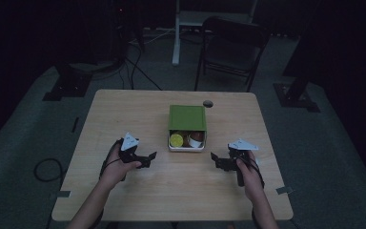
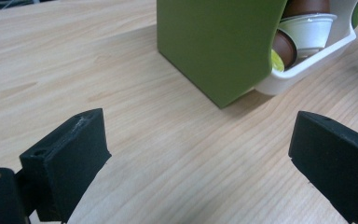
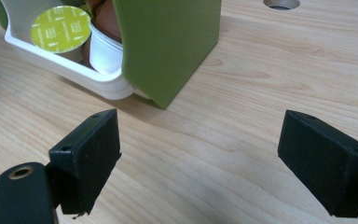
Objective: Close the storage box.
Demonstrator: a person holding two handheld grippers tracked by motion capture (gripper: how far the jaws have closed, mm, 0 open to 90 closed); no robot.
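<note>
From above, a green sleeved box [image 1: 187, 119] with a white tray of coffee capsules [image 1: 187, 139] sits mid light wooden tabletop [image 1: 124, 114], between left tongs [image 1: 145, 160] and right tongs [image 1: 219, 161]. Left gripper view: jaws apart, box ahead right. Right gripper view: jaws apart, yellow-lidded capsule [image 3: 61, 29] ahead left.

High view dim, murky; gripper views bright, near jaws soft-focused.

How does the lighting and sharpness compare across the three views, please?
High view: dim and underexposed, room black, only the table lit. Left gripper view: bright and even, green box sharp, near fingers soft. Right gripper view: equally bright, soft shadow under the box, capsule with the yellow lid legible.
</note>
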